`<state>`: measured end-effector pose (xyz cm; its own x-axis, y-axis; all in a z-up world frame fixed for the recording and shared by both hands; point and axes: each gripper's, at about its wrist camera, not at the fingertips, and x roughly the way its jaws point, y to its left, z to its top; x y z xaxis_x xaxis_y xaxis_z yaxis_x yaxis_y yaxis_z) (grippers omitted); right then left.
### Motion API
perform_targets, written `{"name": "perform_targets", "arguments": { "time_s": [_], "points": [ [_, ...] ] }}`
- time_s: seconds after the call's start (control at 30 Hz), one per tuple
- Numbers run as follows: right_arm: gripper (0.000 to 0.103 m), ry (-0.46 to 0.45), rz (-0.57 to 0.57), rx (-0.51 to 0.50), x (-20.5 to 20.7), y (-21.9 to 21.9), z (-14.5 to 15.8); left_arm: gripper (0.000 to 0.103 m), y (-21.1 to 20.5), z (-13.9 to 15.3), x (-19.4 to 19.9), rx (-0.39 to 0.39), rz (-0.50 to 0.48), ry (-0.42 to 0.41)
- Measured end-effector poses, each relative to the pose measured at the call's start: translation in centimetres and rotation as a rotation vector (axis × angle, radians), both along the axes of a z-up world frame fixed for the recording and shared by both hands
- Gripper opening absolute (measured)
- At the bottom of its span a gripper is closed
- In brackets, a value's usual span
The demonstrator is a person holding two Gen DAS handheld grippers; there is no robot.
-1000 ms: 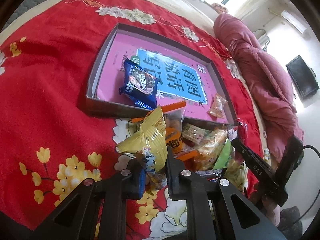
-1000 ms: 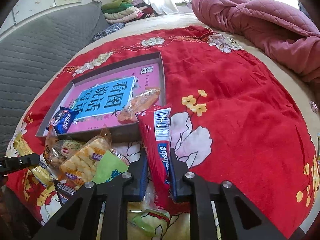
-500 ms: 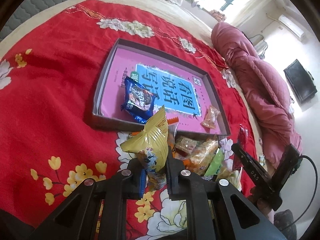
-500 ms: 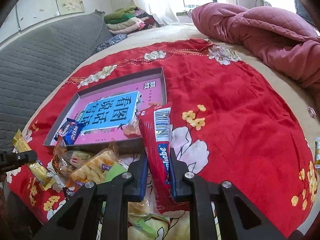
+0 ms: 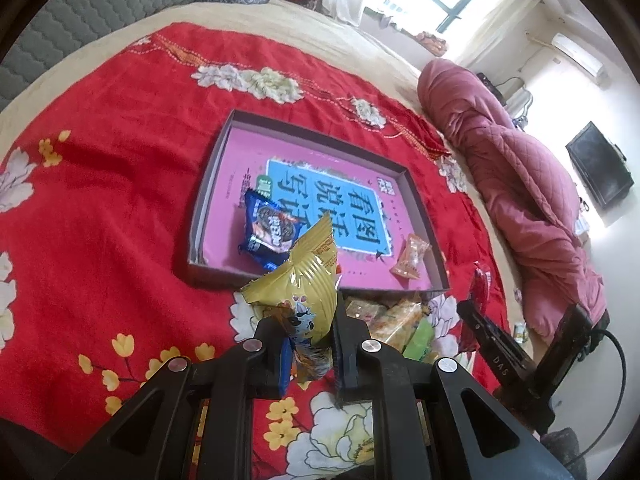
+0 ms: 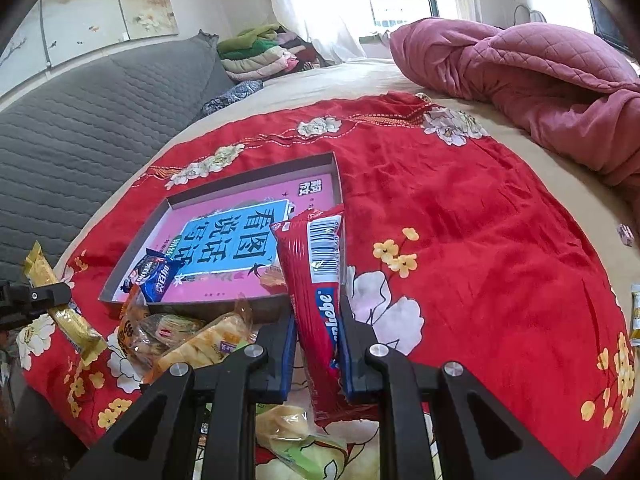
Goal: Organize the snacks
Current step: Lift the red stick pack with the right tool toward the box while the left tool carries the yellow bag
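My left gripper (image 5: 308, 332) is shut on a yellow snack bag (image 5: 300, 284) and holds it up in front of the shallow box (image 5: 208, 184) with the pink and blue printed floor. A blue cookie packet (image 5: 268, 232) and a small orange candy packet (image 5: 408, 256) lie in the box. My right gripper (image 6: 318, 344) is shut on a long red snack packet (image 6: 316, 276), held above the box's near right corner (image 6: 338, 184). A pile of loose snacks (image 6: 188, 336) lies before the box; it also shows in the left wrist view (image 5: 396, 320).
The box sits on a red flowered cloth (image 6: 480, 240) on a bed. A pink quilt (image 6: 540, 80) is bunched at the far right. A grey headboard (image 6: 80, 120) runs along the left. Small packets (image 6: 634, 312) lie at the right edge.
Both grippers have risen and drawn back from the box, each still holding its packet. The box looks smaller and farther in both views.
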<state>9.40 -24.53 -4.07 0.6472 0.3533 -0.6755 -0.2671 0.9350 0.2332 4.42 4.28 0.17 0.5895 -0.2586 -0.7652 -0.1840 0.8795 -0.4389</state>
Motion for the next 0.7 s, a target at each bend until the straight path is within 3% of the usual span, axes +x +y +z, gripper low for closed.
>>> {"name": "perform_targets", "arguments": {
  "time_s": [0.7],
  "points": [
    [0.019, -0.07, 0.024, 0.064, 0.4, 1.2, 1.7, 0.016, -0.1, 2.1, 2.0, -0.005, 0.032, -0.059]
  ]
}}
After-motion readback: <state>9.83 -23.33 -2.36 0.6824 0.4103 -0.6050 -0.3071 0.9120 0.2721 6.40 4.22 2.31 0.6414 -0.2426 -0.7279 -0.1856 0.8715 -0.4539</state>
